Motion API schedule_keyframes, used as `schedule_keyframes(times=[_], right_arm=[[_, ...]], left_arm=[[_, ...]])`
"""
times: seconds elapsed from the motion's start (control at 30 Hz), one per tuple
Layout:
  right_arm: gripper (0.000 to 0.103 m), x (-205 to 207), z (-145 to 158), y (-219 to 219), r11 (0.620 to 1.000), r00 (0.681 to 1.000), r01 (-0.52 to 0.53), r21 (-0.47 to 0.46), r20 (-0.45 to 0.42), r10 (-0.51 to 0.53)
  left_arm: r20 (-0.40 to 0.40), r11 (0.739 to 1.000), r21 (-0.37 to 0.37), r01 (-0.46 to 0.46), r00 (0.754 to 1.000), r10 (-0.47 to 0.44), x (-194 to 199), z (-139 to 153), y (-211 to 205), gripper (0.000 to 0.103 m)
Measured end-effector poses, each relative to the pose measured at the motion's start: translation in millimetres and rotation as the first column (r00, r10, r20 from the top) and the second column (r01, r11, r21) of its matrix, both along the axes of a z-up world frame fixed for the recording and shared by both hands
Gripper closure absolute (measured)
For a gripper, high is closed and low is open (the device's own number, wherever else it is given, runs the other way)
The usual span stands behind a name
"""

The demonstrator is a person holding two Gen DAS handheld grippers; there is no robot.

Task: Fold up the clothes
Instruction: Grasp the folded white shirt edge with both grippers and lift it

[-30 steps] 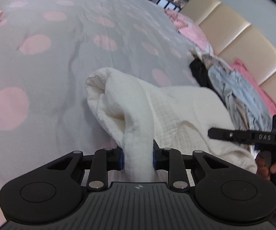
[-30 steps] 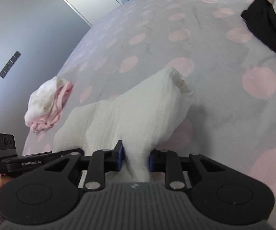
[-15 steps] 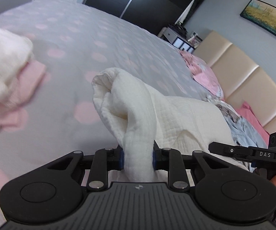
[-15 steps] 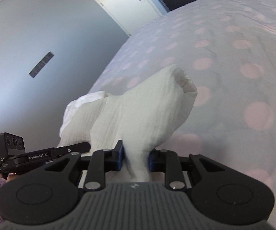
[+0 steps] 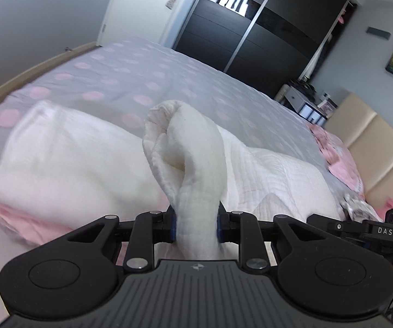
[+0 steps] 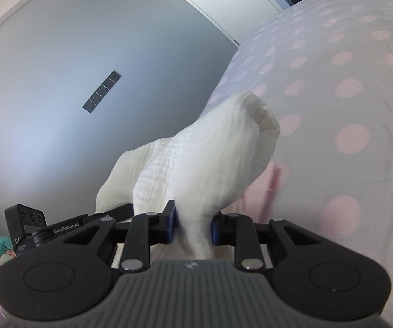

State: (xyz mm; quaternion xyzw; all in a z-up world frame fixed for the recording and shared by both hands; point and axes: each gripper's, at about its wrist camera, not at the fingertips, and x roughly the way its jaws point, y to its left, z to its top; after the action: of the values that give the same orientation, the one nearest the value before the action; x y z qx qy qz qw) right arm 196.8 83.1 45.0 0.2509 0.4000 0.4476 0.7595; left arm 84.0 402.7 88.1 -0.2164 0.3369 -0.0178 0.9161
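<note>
The white cloth (image 5: 196,180) was down by the dark clothes a second ago; now both hands have carried it up and across the bed (image 5: 185,82) to a blurry white and pink stack (image 5: 59,169), maybe the folded pile. One cloth, two grippers: left gripper (image 5: 195,225) and right gripper (image 6: 192,228), fingers clamped on it, hanging between them.

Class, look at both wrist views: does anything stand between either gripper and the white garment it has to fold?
No. The left gripper and right gripper are each shut directly on the white garment, with nothing between.
</note>
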Motion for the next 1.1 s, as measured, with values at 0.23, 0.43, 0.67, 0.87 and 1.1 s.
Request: schedule_keyframes(times=[0.23, 0.43, 0.67, 0.87, 1.1], right_arm=[[0.076, 22.2, -3.0, 91.9, 0.998, 0.999, -0.026, 0.055, -0.024, 0.027], [0.076, 29.0, -23.5, 141.6, 0.998, 0.999, -0.009, 0.062, -0.038, 0.012], [0.076, 42.7, -62.9, 178.7, 0.999, 0.998, 0.03, 0.026, -0.058, -0.029], [0.077, 66.2, -102.9, 187.4, 0.998, 0.991, 0.062, -0.031, -0.116, -0.065], [0.076, 66.4, -127.4, 192.0, 0.997, 0.988, 0.044, -0.068, -0.142, -0.053]], left_arm=[[0.013, 0.996, 0.016, -0.088, 0.996, 0.088, 17.2, 6.5, 84.4, 0.082], [-0.005, 0.995, 0.022, -0.1, 0.995, 0.1, 40.0, -7.9, 136.1, 0.082], [-0.054, 0.995, 0.002, -0.1, 0.994, 0.1, 67.9, -52.0, 177.4, 0.082], [-0.097, 0.993, -0.041, -0.114, 0.989, 0.109, 71.3, -97.1, 207.1, 0.082], [-0.088, 0.984, -0.113, -0.135, 0.988, 0.125, 60.0, -125.0, 223.3, 0.08]])
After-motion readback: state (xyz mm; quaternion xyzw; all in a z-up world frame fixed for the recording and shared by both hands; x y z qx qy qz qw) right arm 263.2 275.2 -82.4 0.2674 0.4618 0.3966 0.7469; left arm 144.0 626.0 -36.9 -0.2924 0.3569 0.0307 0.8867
